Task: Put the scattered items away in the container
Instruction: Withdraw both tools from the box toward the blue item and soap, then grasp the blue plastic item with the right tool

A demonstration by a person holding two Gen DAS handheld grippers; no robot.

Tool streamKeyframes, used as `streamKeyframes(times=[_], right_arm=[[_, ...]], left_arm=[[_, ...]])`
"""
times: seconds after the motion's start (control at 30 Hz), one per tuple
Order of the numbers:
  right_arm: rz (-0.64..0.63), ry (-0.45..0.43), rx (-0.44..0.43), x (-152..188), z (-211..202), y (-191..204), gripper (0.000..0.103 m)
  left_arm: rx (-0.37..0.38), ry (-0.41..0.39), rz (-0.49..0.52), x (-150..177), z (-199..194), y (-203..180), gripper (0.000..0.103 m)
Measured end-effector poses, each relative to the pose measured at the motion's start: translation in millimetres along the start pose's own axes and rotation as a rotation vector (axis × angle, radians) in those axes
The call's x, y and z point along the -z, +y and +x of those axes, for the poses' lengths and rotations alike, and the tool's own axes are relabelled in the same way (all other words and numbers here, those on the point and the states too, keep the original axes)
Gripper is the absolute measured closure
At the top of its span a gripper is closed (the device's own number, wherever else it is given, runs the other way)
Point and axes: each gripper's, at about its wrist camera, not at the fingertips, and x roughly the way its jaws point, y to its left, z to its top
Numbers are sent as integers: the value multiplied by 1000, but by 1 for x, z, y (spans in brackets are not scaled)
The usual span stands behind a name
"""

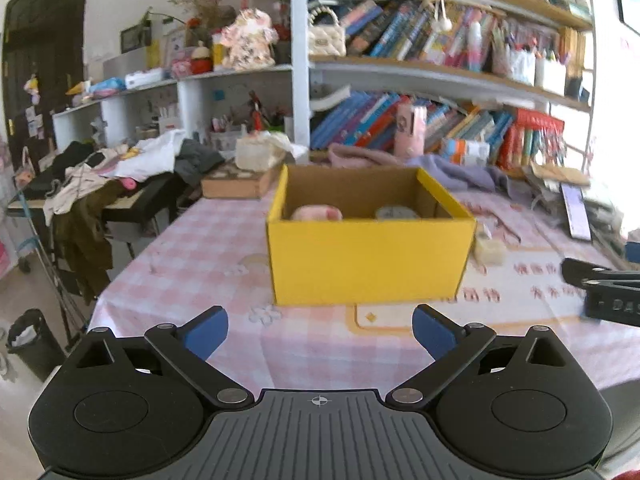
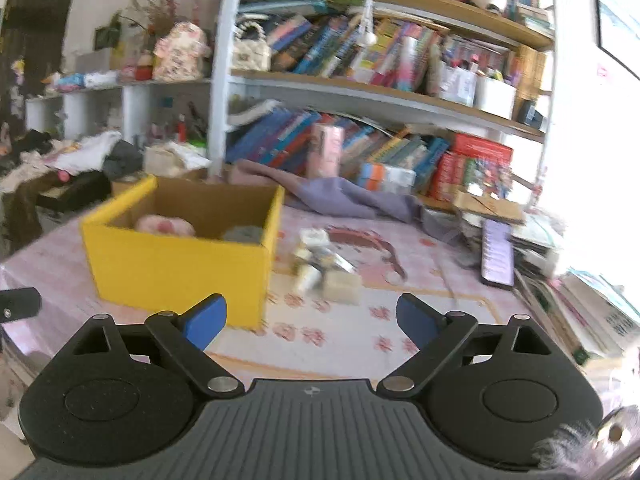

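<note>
Blue pads [image 1: 206,332] of the left gripper [image 1: 320,330] stand wide apart with nothing between them, above the pink checked cloth [image 1: 180,256]. Ahead sits the yellow box [image 1: 368,264], holding a pink item [image 1: 316,213] and a grey one [image 1: 396,213].

From the right wrist, the right gripper [image 2: 312,320] is likewise spread wide and empty. Small scattered items [image 2: 324,272] lie just right of the box [image 2: 176,268]; a phone [image 2: 498,252] lies further right.

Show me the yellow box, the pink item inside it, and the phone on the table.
yellow box [image 1: 368,260], left wrist view, front wall.
pink item [image 1: 316,213], left wrist view, its visible top.
phone [image 2: 497,254], right wrist view, screen.
</note>
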Motion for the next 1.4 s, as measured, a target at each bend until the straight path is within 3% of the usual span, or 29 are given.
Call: streamKeyframes(times=[0.27, 0.37, 0.67, 0.7, 0.77, 0.83, 1.2, 1.4], right_arm=[[110, 150, 152, 22, 6, -38, 11], [151, 208, 163, 30, 9, -49, 11], [202, 269, 197, 41, 17, -79, 15], [206, 274, 197, 42, 19, -82, 19], [221, 289, 194, 43, 24, -89, 41], [238, 312, 189, 45, 30, -97, 52], [301, 370, 195, 51, 64, -132, 53], [303, 415, 149, 52, 93, -145, 52]], left_arm=[[75, 24, 83, 4, 4, -27, 3], [114, 50, 121, 6, 7, -40, 3], [207, 80, 200, 3, 19, -78, 3], [216, 80, 206, 2, 21, -82, 3], [230, 78, 217, 0, 24, -90, 3], [246, 76, 233, -2, 27, -99, 3], [350, 92, 343, -10, 56, -150, 3], [385, 118, 373, -17, 80, -174, 3]])
